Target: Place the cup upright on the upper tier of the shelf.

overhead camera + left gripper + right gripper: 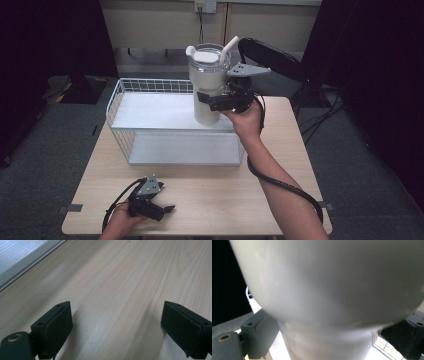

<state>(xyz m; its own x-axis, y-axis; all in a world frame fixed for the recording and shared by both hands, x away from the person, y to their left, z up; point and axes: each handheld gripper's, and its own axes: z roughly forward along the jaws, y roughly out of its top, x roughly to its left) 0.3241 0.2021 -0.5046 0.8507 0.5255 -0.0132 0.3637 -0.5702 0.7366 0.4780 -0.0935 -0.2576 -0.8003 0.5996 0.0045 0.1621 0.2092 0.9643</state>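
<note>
High view: tumbler (207,85) upright, straw slanting right.

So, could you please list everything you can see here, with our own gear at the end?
Tumbler: one, cream with a clear lid and white straw, held over the rack's top shelf.
Rack: one, white wire with two shelves, at the table's far side.
Table: one, light wood.
Chair: one, black, behind the table.
Right gripper: black, jaws around the tumbler's lower body.
Left gripper: black, jaws apart, resting at the table's near edge.
</note>
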